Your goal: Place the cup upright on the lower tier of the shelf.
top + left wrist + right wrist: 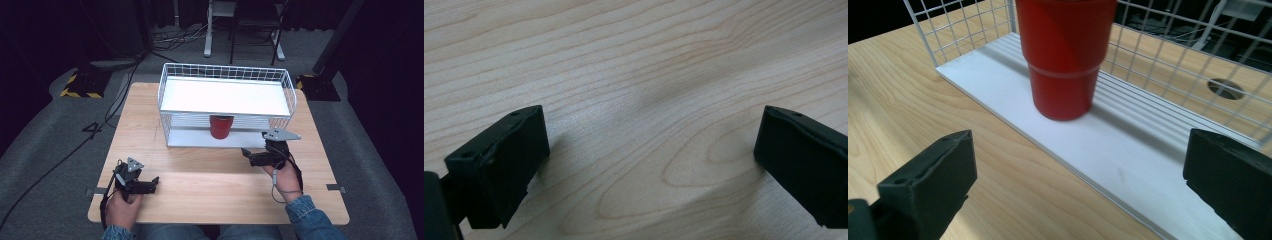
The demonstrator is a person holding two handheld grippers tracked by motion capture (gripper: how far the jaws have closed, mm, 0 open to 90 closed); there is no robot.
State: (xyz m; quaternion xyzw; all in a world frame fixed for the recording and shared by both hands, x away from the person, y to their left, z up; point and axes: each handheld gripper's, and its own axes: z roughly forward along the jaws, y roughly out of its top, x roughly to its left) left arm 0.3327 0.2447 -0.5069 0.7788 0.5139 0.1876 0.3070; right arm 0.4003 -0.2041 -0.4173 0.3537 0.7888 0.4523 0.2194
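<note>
Jaws spread on both; we note red cup (1065, 55) upright, just beyond right gripper (260, 154), left gripper (142, 185) farther.

The cup (1065, 55) loses its rim to the top edge of the right gripper view; in the high view the rack's (226, 95) upper shelf hides the cup's top. The rack itself runs off the right gripper view's top and right edges. In the left gripper view the right jaw is cut off by the right edge. Behind the rack, the floor's cables and stands are too dark to tell apart.
</note>
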